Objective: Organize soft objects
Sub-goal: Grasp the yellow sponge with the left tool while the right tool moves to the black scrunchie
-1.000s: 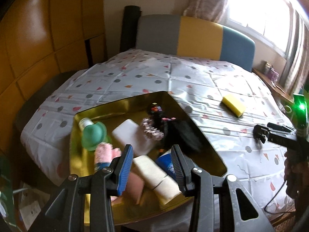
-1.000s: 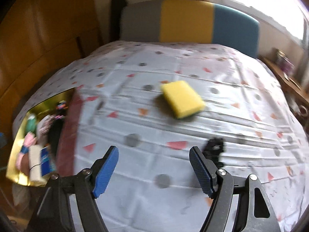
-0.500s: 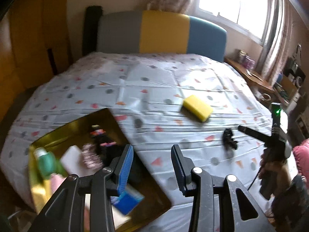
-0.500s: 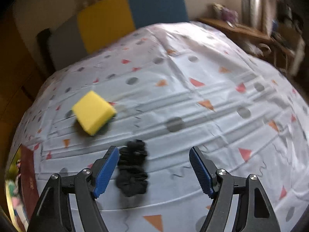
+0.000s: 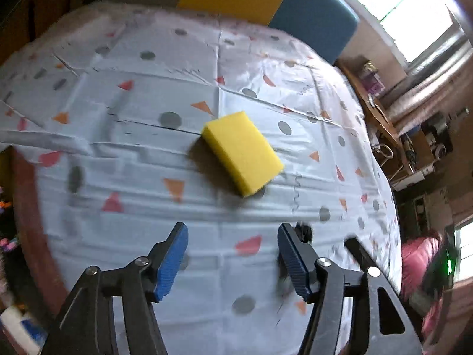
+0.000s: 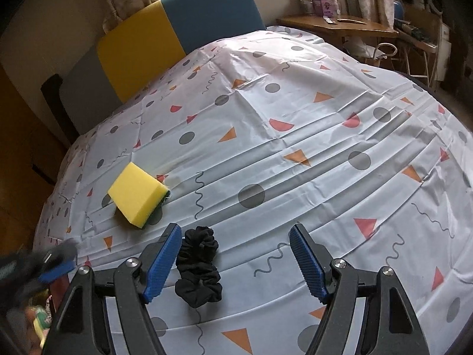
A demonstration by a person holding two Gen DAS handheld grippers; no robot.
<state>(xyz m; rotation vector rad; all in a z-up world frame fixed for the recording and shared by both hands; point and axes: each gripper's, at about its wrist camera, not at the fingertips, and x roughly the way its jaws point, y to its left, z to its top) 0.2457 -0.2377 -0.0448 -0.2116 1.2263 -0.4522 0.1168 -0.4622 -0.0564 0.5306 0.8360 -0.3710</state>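
A yellow sponge point(image 5: 242, 152) lies on the patterned sheet, ahead of my left gripper point(image 5: 232, 254), which is open and empty above the sheet. The sponge also shows in the right wrist view point(image 6: 136, 193), to the left. A black scrunchie point(image 6: 198, 266) lies on the sheet just inside the left finger of my right gripper point(image 6: 236, 260), which is open and empty. The left gripper shows blurred at the left edge of the right wrist view point(image 6: 44, 263). The scrunchie is mostly hidden behind the right finger in the left wrist view.
The bed is covered by a white sheet point(image 6: 310, 136) with dots and triangles. The gold tray's edge point(image 5: 26, 230) with soft items sits at the left. A striped headboard point(image 6: 165, 35) stands behind. A wooden side table point(image 6: 340, 26) is at the far right.
My left gripper has swung right from the gold tray to the yellow sponge and opened wider. My right gripper has moved closer over the black scrunchie.
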